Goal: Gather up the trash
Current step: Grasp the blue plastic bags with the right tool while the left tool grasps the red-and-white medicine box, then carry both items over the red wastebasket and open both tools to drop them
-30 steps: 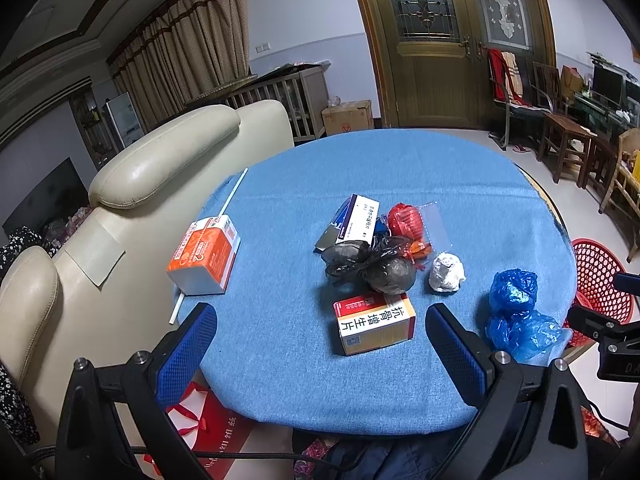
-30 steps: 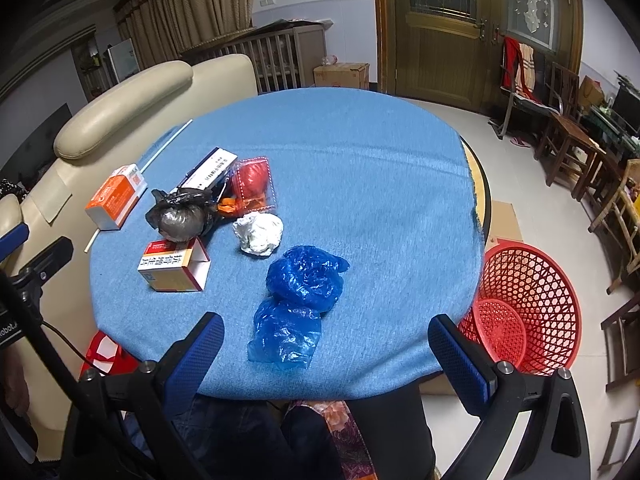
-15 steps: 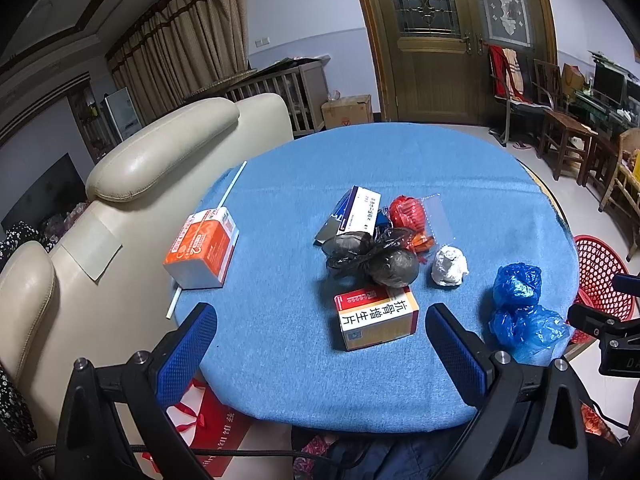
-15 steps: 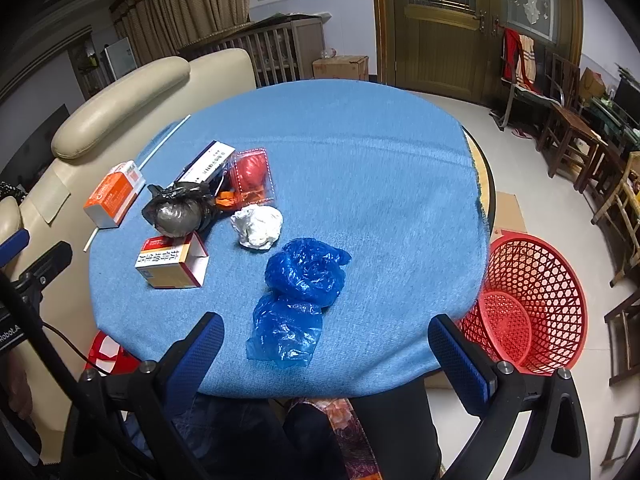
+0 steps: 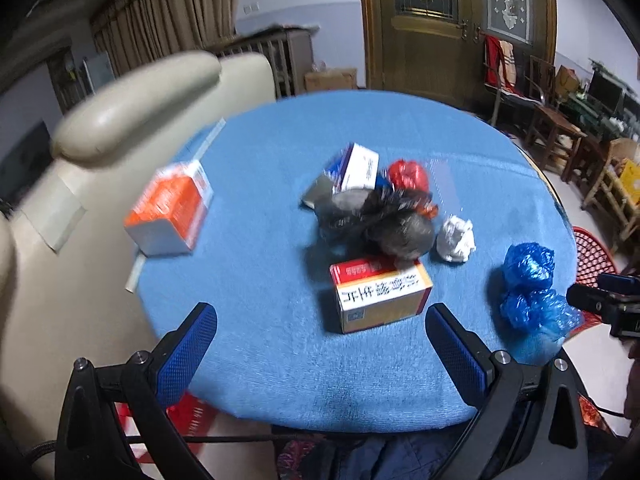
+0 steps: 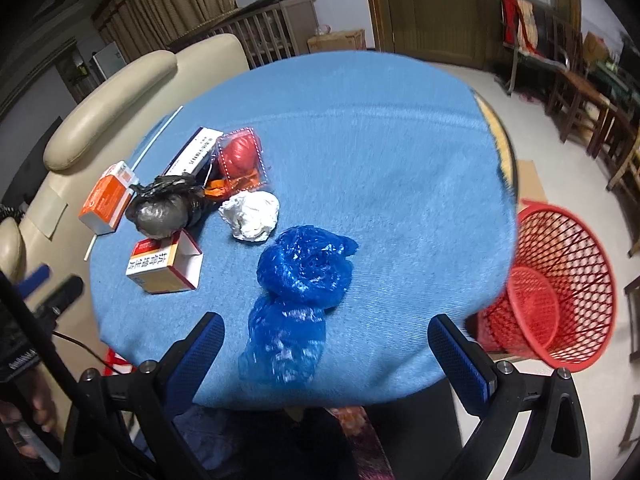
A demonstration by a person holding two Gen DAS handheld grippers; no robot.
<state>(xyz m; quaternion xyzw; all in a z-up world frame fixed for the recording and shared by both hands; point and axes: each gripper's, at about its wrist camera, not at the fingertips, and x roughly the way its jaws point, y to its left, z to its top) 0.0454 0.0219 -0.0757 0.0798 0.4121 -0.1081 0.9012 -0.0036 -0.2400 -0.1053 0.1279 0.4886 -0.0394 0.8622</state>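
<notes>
Trash lies on a round table under a blue cloth point(image 5: 280, 320). My left gripper point(image 5: 320, 350) is open at the near edge, just short of a red-and-yellow medicine box point(image 5: 380, 294). Behind that box sit a black bag point(image 5: 384, 224), a white paper ball point(image 5: 456, 240), a red packet point(image 5: 408, 176), a white-and-blue box point(image 5: 358, 168) and an orange box point(image 5: 170, 208). My right gripper point(image 6: 326, 354) is open above two crumpled blue plastic bags point(image 6: 298, 292). A red mesh basket point(image 6: 560, 296) stands on the floor to the right of the table.
A cream sofa point(image 5: 132, 112) presses against the table's left side. Wooden chairs point(image 5: 560, 136) and a wooden door point(image 5: 448, 28) are at the back right. A white straw point(image 6: 158, 138) lies at the cloth's far left edge. A hand point(image 6: 40, 404) shows at lower left.
Both grippers have moved forward toward the table, so the trash looks larger. The left one has closed in on the medicine box, the right one on the blue bags. Nothing on the table moved.
</notes>
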